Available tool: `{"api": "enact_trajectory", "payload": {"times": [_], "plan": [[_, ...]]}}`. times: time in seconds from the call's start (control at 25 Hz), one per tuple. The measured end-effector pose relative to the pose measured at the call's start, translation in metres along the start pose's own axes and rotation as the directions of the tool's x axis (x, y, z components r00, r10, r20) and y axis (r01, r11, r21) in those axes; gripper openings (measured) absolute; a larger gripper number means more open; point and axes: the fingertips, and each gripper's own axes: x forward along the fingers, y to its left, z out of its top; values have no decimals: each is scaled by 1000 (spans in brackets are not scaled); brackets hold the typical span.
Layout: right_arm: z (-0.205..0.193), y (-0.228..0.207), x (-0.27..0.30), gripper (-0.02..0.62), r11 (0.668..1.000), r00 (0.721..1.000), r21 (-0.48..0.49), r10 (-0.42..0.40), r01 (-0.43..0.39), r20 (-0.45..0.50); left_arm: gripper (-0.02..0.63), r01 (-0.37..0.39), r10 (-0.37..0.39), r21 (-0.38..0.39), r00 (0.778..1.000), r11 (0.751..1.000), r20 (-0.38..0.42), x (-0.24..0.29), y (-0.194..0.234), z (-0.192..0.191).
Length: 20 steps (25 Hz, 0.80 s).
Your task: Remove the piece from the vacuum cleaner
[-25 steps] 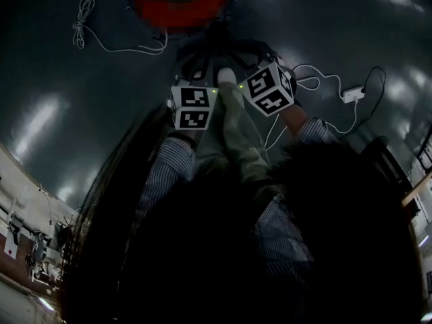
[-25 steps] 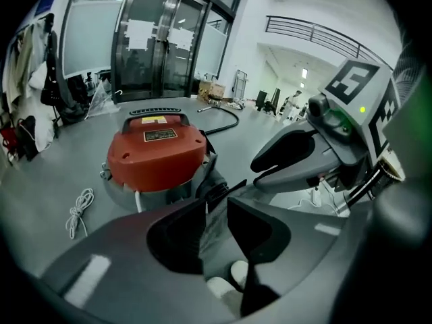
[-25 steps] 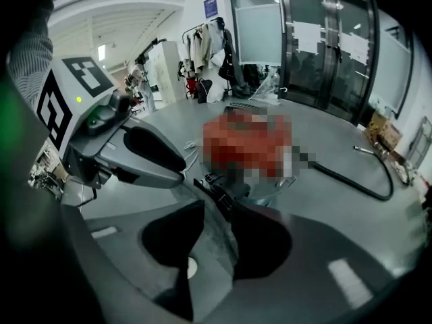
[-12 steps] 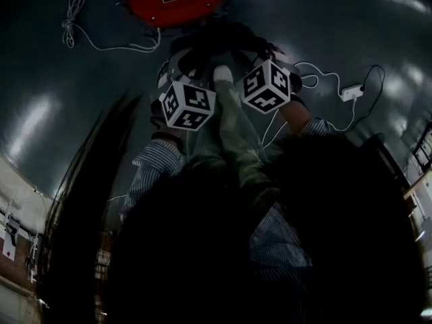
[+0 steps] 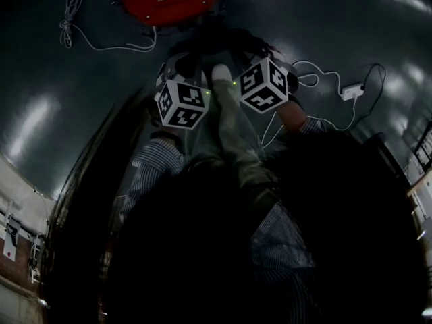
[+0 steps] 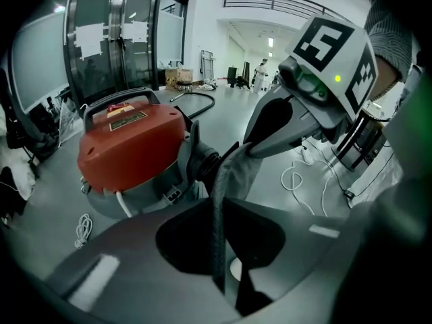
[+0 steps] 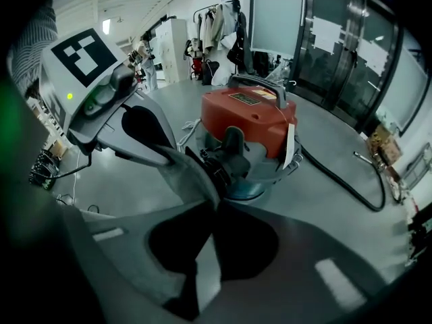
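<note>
One glossy grey floor [image 5: 324, 19] is seen under everything. A red-topped vacuum cleaner [image 6: 128, 147] with a grey base is stood on it, at the top of the head view, just ahead of both grippers. A black hose [image 7: 344, 177] is laid across the floor from the cleaner's far side. A grey fabric piece [image 6: 236, 177] is found at the black inlet port [image 6: 206, 164] on the cleaner's front, touching it; whether it is still attached cannot be told. The piece is stretched between the two grippers. The left gripper [image 6: 217, 204] is clamped on one edge of the piece, its jaws having just been closing with the fabric between them. The right gripper [image 7: 217, 204] is likewise clamped on the piece, its jaws also just closed in on the fabric. Both are pointed steeply down, side by side. A coiled white cable [image 5: 67, 19] is left well apart on the floor.
</note>
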Motion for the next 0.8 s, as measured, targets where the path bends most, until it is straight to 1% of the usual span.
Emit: {"api": "enact_trajectory", "payload": {"times": [0.2,0.36,0.6,0.8], "plan": [[-3,8,-5,26,1000,1000,6,21,-21,6,29,-4,4,-33,1000,999,-2,-3,-3,-3],[-9,14,-9,26,1000,1000,8,28,-28,-4,28,0,0,-40,1000,999,-6,-7,-11,-8],[-24,30,-16,26,999,999,17,36,-35,-29,28,9,-11,-97,1000,995,-14,-12,-29,-17],[-25,36,-31,26,999,999,16,39,-38,-33,28,18,-20,-115,1000,993,-14,-24,-38,-13]]}}
